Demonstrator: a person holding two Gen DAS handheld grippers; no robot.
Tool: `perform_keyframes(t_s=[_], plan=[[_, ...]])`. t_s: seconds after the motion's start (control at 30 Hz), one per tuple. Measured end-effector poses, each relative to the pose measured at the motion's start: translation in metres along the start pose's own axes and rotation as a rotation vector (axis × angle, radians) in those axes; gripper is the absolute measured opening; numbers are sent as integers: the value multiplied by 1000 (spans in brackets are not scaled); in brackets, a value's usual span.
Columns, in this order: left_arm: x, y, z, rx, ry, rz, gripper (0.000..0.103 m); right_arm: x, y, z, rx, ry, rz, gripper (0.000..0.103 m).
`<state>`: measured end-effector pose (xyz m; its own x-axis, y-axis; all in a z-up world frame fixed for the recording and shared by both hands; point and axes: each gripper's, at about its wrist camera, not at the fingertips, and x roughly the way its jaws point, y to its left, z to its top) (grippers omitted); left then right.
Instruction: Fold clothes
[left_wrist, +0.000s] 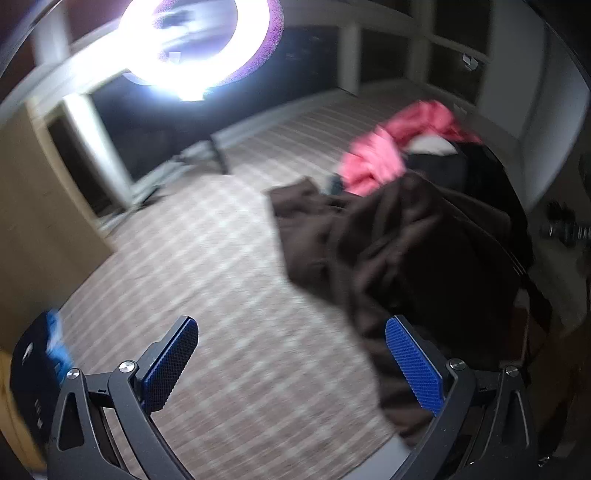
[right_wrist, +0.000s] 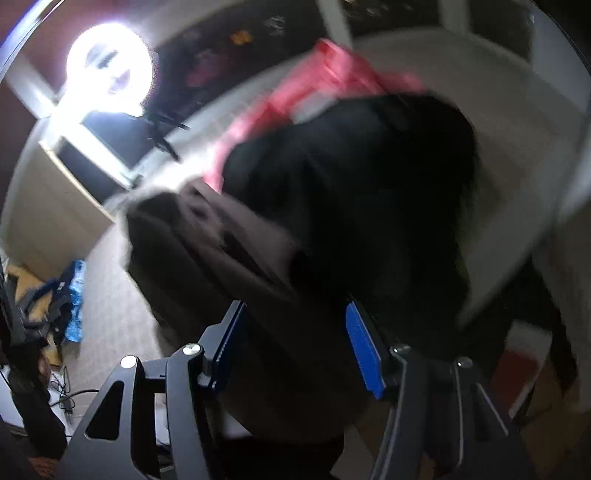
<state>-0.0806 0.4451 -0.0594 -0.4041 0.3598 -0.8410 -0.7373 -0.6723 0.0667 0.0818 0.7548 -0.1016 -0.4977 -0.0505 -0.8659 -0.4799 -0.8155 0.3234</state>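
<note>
A crumpled brown garment (left_wrist: 369, 240) lies on the checked bed cover (left_wrist: 207, 266), in front of a pink garment (left_wrist: 373, 158) and a black one (left_wrist: 439, 162). My left gripper (left_wrist: 291, 325) is open wide over the bare cover, and its right pad (left_wrist: 413, 365) sits at the brown cloth's edge. In the blurred right wrist view, my right gripper (right_wrist: 295, 314) hangs open just over the brown garment (right_wrist: 221, 251). Cloth shows in the gap, but neither pad presses on it. The black garment (right_wrist: 369, 184) and the pink one (right_wrist: 332, 74) lie beyond.
A bright ring light (left_wrist: 184, 44) on a tripod stands past the bed's far left side. A wooden cabinet (left_wrist: 37, 221) borders the bed on the left. Blue and dark items (right_wrist: 72, 302) and cables (right_wrist: 66, 398) lie on the floor at the left.
</note>
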Motion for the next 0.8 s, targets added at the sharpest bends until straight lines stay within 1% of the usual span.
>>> perform_keyframes(t_s=[0.03,0.13,0.23,0.27,0.3,0.33,0.37,0.43,0.47,0.5,0.53,0.57,0.6,0.63,0.7,0.77,0.8], plan=[[9,-10,6,15,7,-10,102,6,-9,-7,17,11,0,55],[35,-39,25,60,28,-39,102,6,-12,-22,28,18,27,55],[60,-61,42,80,44,-81,102,8,-8,-18,-3,-1,30,55],[68,-68,48,86,50,-95,100,9,-6,-14,-15,-5,30,55],[76,-76,54,93,55,-108,94,11,-2,-9,-29,-10,39,55],[84,-82,59,97,62,-125,74,12,2,-3,-48,-17,53,55],[86,-81,58,87,77,-159,53,12,8,5,-68,-27,66,55],[85,-76,54,61,94,-214,38,14,20,18,-109,-43,91,55],[77,-70,48,51,81,-208,29,17,27,25,-129,-45,105,55],[71,-64,44,47,70,-187,23,21,34,30,-151,-46,122,55],[65,-57,38,39,59,-162,11,25,41,33,-176,-43,136,55],[58,-47,33,19,50,-147,8,30,47,36,-201,-39,147,55],[50,-34,25,-15,39,-156,8,34,54,38,-228,-35,149,42],[42,-21,18,-48,28,-165,7,36,61,40,-245,-34,158,4],[26,5,4,-112,7,-178,6,33,70,43,-261,-33,198,3],[18,21,-8,-137,4,-130,6,24,77,46,-279,-62,219,3],[16,27,-15,-144,8,-93,7,17,78,47,-283,-85,223,3]])
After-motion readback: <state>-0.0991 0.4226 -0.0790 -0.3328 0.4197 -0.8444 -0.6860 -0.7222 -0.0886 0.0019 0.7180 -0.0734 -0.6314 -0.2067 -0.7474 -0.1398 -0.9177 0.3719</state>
